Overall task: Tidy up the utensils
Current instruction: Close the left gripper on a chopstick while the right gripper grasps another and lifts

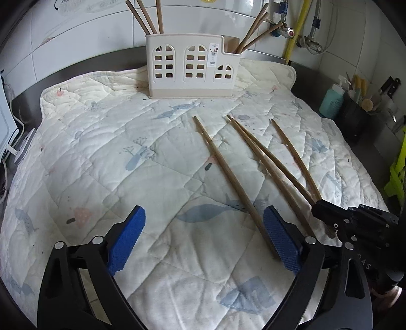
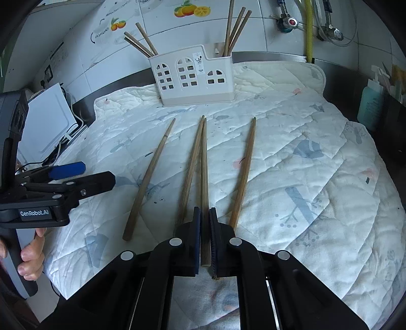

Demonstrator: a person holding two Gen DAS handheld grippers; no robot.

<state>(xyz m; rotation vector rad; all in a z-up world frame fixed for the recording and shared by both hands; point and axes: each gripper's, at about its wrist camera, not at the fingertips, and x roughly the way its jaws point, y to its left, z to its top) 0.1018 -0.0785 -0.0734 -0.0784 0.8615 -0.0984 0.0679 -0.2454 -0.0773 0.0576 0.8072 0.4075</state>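
Note:
Several wooden chopsticks lie on a white quilted mat (image 2: 291, 157). My right gripper (image 2: 205, 215) is shut on the thick end of one chopstick (image 2: 203, 162), whose tip touches a neighbouring chopstick (image 2: 191, 162). Others lie to the left (image 2: 149, 177) and right (image 2: 244, 172). My left gripper (image 1: 204, 228) is open and empty above the mat, left of the chopsticks (image 1: 228, 175); it also shows at the left of the right wrist view (image 2: 68, 175). A white utensil holder (image 1: 190, 68) with arched cut-outs stands at the back of the mat (image 2: 192, 81), with chopsticks in its left and right compartments.
A teal soap bottle (image 1: 331, 101) and a dark container of tools (image 1: 355, 114) stand at the right. A white device with cables (image 2: 48, 121) sits left of the mat. Pipes and valves (image 2: 289, 22) run on the tiled wall behind.

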